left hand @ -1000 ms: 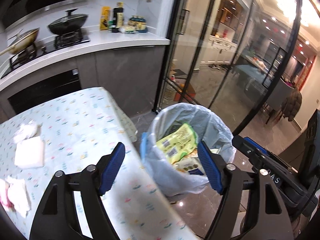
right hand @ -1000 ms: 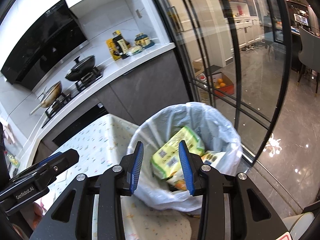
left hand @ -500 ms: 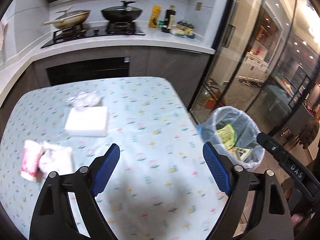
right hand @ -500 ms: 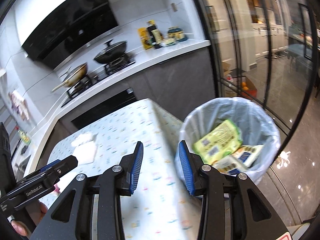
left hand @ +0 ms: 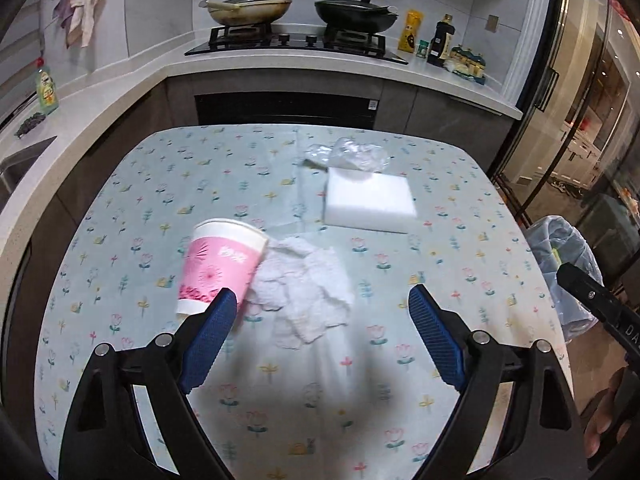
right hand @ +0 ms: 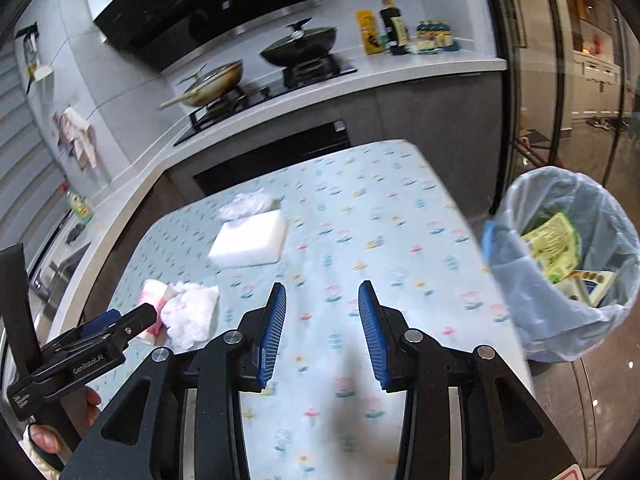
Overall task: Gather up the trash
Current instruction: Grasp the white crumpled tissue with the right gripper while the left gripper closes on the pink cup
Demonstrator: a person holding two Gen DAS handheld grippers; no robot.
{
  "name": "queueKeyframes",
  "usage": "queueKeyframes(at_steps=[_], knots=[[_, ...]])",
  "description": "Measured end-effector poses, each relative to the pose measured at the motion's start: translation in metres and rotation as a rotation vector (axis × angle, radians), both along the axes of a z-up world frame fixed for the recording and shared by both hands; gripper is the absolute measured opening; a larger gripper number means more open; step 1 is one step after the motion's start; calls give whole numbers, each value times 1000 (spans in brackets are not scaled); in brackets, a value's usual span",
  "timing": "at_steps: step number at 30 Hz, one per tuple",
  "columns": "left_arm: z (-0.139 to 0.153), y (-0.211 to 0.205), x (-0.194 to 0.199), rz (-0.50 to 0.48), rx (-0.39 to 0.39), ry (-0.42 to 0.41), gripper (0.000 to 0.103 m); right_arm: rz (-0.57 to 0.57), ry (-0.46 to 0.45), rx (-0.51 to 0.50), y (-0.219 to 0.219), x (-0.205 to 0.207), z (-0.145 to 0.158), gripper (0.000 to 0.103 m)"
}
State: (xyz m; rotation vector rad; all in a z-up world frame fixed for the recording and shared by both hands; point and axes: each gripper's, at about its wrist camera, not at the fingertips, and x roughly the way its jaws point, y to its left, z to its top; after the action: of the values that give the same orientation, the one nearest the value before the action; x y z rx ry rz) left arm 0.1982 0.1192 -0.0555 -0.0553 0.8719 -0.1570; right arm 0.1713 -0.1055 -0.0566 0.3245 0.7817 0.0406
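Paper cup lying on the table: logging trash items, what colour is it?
Pink with a white rim, paper cup; clearest in left wrist view.

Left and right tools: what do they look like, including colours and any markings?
Both the left tool and the right tool have black angular frames with silver round bolts and two blue ribbed pads. The right wrist view shows white "GenRobot.AI" lettering on the left tool's side.

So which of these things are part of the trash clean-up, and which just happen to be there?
Part of the job:
- pink paper cup, on its side
- crumpled tissue beside it
- crumpled clear plastic
- lined trash bin

Probably just there:
- white sponge block (possibly trash)
- lidded pans
- sauce bottles
- hanging cloths
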Motion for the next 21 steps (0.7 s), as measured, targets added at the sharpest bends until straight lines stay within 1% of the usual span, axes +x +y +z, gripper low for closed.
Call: queueKeyframes(at_steps=[4, 7, 10, 17, 20, 21], knots=[[-10, 38, 4, 50, -11, 33, 85, 67, 24, -6, 43, 17, -8, 37], [-16, 57, 9, 67, -18, 51, 85, 111, 41, -17, 71, 26, -16, 37], [-20, 68, 14, 70, -35, 66, 86, 152, 68, -21, 101, 36, -27, 37], [-28, 91, 24, 84, -75, 87, 87, 222, 120, -22, 149, 55, -50, 38], [-33, 100, 32, 99, -97, 105, 87, 226, 127, -45, 162, 62, -57, 54], [-36, 102, 34, 107, -101, 112, 90, 230, 133, -47, 165, 64, -60, 56]])
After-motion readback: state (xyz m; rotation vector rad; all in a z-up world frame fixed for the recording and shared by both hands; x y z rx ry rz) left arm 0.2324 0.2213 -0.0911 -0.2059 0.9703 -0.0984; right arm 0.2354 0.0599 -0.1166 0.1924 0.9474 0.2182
